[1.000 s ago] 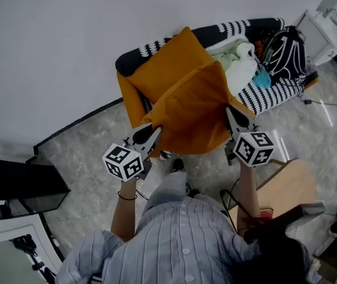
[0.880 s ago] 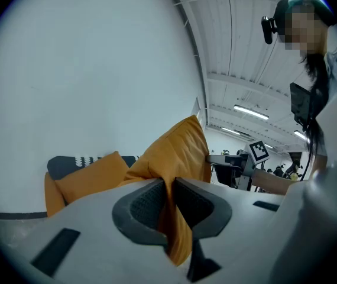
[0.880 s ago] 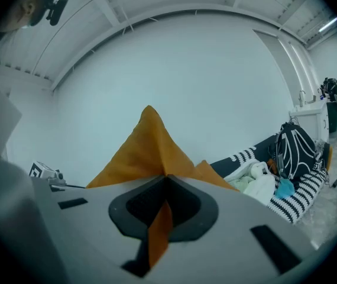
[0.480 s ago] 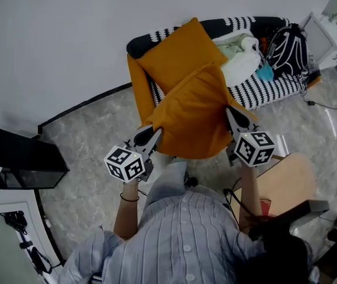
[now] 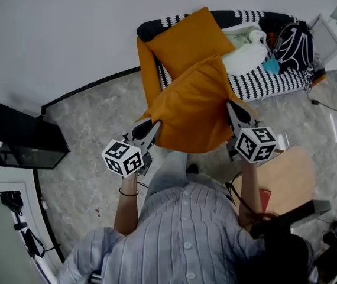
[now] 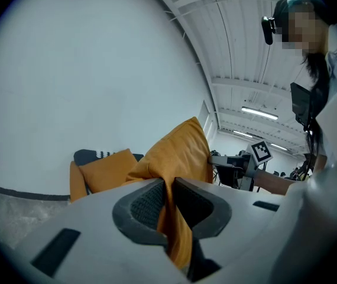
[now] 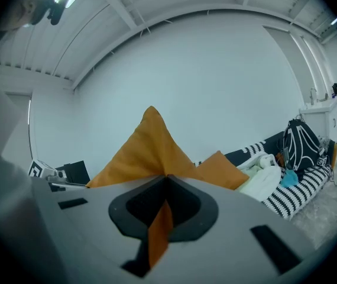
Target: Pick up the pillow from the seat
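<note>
Head view, and the big striped seat (image 5: 275, 87) lies ahead of both tongs, beyond their tips, against the wall. Between the tongs hangs the task's prize, the orange pillow (image 5: 195, 108). It is stretched from one pair across to the other and appears to be up off the seat, over the marble floor (image 5: 86, 129).

A second orange pillow (image 5: 189, 40) leans on the seat past the held one, ahead of the left tongs (image 5: 151, 126). A black backpack (image 5: 291, 45) sits on the seat further ahead of the right tongs (image 5: 235, 112), off to their right.

Now the grips. In the left gripper view the jaws are pressed nearly together, with a thin fold of orange cover caught between the pads. In the right gripper view the jaws are fully closed on another corner, with a tongue of fabric running down between them.

The logic reads clearly. With a corner nipped on each side, the soft cushion is spread wide and cannot fold or swing, and each hand takes a share of the weight. Only the cover is pinched, so I judge slippage to be the risk.
</note>
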Motion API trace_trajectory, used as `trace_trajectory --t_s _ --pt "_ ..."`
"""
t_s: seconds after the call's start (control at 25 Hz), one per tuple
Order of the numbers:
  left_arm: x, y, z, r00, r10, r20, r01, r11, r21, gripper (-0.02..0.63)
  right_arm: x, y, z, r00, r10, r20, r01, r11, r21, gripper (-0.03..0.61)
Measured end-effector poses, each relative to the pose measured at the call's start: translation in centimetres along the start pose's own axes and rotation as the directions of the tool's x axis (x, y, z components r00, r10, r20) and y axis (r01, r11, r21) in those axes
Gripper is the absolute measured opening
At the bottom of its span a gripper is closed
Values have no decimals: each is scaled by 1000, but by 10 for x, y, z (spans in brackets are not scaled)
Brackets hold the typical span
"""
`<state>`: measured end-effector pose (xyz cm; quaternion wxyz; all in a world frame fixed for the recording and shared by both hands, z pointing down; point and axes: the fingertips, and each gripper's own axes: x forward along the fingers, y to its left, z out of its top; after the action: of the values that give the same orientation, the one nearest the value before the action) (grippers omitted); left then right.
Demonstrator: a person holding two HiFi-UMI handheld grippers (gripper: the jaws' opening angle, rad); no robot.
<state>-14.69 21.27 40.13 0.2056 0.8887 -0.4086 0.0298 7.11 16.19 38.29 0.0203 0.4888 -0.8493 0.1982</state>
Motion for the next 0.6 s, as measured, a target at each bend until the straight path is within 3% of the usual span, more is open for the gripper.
trace_trajectory --t_s 0.6 --pt "-27 6 5 1000 19 17 -19 1000 15 63 1 26 -1 1000 11 8 -11 1000 -12 21"
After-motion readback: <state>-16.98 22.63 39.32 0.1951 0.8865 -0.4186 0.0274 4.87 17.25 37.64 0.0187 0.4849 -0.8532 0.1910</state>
